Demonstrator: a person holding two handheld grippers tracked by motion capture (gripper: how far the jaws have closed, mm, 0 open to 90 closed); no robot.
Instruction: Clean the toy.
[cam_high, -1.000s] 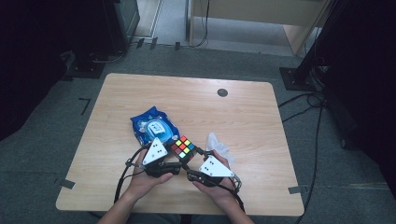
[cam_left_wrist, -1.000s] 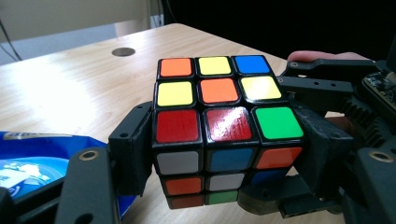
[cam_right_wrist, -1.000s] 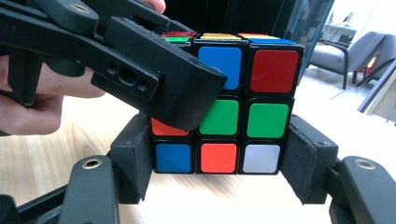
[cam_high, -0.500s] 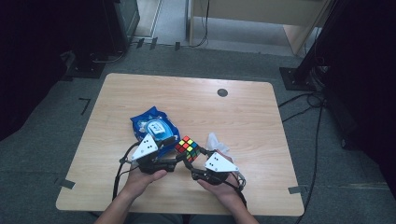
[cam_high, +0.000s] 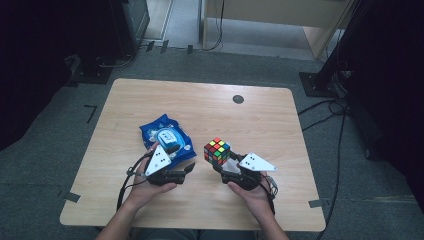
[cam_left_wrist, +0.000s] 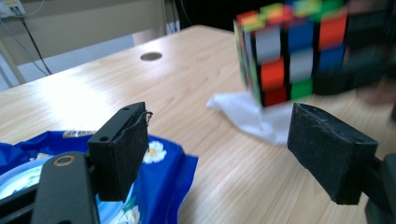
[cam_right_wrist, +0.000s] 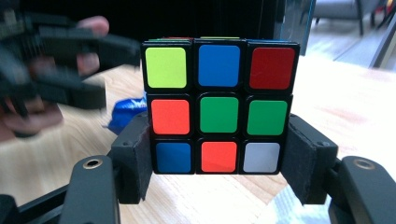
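Right tool (cam_high: 220, 161) clamps the cube (cam_high: 217, 150) by its bottom layer, clear of the desk (cam_high: 280, 130). Left tool (cam_high: 189, 169) has just been opening, empty, cube to its right, near.

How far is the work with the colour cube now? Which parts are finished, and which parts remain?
Done: the right gripper has the cube clamped by its bottom row and lifted off the table; the left gripper, its jaws just opened, has nothing between them. In hand: the cube, carried above the white wipe. Left: the faces remain mixed, and the blue wipes packet lies beside the left gripper.
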